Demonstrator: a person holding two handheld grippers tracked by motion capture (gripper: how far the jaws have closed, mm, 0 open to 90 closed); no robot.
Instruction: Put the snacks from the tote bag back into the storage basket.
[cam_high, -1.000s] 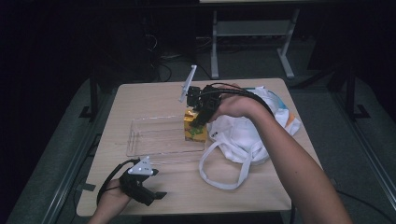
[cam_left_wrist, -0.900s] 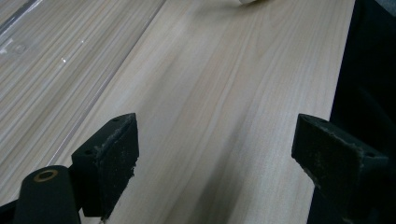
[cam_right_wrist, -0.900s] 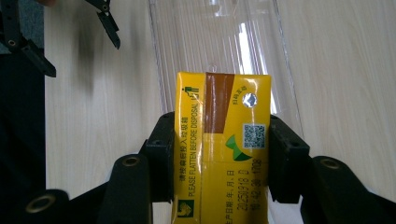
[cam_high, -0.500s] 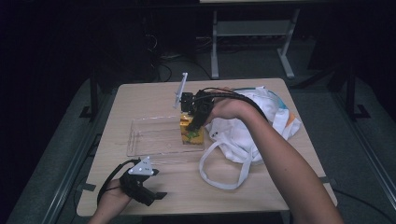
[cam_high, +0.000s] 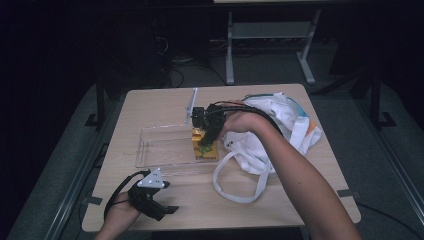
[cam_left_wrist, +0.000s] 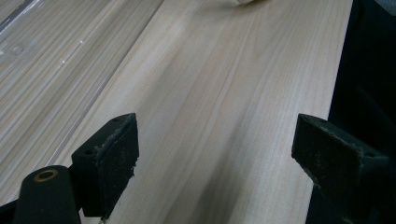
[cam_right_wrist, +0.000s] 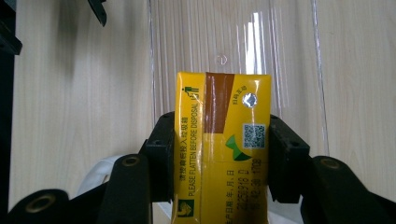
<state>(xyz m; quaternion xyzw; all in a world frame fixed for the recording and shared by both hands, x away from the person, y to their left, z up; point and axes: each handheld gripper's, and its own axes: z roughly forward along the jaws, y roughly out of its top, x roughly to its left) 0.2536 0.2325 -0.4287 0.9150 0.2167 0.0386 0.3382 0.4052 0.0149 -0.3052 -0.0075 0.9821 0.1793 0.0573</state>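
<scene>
Yellow cardboard drink carton (cam_right_wrist: 222, 149) sits clamped between the right gripper's (cam_right_wrist: 219, 158) black jaws, over the clear plastic tray (cam_high: 160, 147) on the wooden table (cam_high: 150, 105); left gripper (cam_left_wrist: 215, 154) rests wide open, empty.

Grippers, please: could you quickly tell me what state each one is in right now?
Left gripper: jaws open, nothing between them, over the bare table.
Right gripper: jaws closed on the yellow drink carton, above the clear tray.
</scene>
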